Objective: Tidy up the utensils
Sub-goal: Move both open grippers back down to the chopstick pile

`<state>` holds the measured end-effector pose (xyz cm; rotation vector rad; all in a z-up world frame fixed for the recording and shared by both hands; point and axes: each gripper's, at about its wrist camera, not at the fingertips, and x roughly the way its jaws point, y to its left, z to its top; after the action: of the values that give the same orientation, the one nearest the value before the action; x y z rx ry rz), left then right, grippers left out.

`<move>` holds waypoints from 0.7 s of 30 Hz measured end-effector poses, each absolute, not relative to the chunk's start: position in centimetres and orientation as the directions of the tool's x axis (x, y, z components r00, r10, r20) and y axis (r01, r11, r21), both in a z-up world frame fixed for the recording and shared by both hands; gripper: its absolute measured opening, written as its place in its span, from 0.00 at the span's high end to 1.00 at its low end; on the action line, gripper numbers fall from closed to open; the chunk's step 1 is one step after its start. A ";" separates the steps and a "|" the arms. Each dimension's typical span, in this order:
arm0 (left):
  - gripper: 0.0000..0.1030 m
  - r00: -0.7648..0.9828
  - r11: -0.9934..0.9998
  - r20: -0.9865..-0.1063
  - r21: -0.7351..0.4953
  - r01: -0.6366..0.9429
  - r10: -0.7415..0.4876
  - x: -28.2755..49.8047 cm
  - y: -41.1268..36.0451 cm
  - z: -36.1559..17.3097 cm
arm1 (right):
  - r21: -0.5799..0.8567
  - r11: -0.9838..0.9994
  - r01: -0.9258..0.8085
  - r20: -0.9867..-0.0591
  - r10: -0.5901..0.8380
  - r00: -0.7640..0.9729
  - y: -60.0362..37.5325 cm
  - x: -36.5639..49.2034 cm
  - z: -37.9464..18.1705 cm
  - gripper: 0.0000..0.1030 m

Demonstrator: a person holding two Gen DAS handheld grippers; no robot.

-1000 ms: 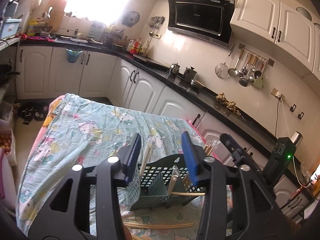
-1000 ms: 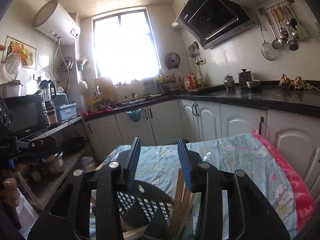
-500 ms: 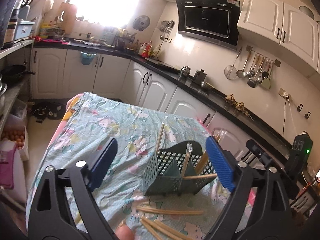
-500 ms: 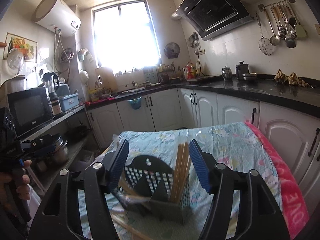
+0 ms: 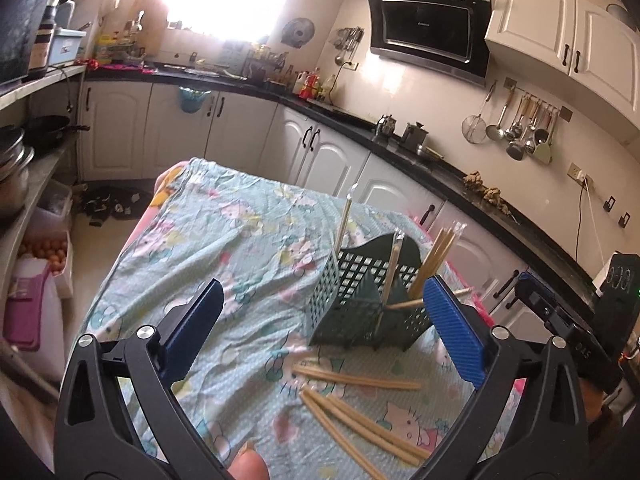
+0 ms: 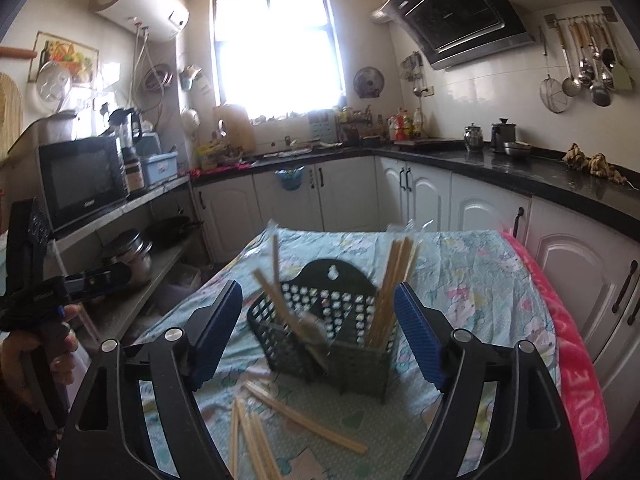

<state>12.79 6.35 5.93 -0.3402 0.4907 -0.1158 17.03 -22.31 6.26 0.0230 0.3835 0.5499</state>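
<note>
While both tongs (image 5: 324,332) (image 6: 318,332) gape empty, green basket (image 6: 320,332) (perforated) holds chopsticks (image 6: 390,288).

The pink towel-like cloth (image 6: 580,376) along the table's right edge, under the pale blue cartoon-print sheet, carries white capitals that read "LOVE YOU". The black microwave oven (image 6: 82,182) and the black glass range hood (image 5: 426,26) each bear a small brand mark, too small to read.
</note>
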 end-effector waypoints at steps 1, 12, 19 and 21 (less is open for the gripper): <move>0.11 0.874 0.937 -0.448 -0.348 0.026 -0.190 12.6 6.4 5.7 | 0.115 0.851 -0.513 -0.356 0.517 0.778 -22.0 16.8 6.1 0.26; 0.11 0.844 0.941 -0.508 -0.339 -0.012 -0.172 11.3 6.8 3.2 | 0.031 0.800 -0.599 -0.437 0.549 0.712 -19.1 13.7 4.2 0.25; 0.11 0.828 0.943 -0.536 -0.332 -0.029 -0.164 10.9 6.7 2.0 | 0.012 0.773 -0.634 -0.487 0.558 0.672 -18.0 12.8 2.8 0.25; 0.11 0.825 0.944 -0.541 -0.329 -0.029 -0.163 10.8 6.6 1.8 | 0.009 0.771 -0.637 -0.504 0.553 0.663 -17.7 12.6 2.4 0.25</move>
<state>10.84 6.57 1.85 -0.3339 0.5991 -0.0725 12.62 -17.73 2.42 -0.1743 0.5099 0.6763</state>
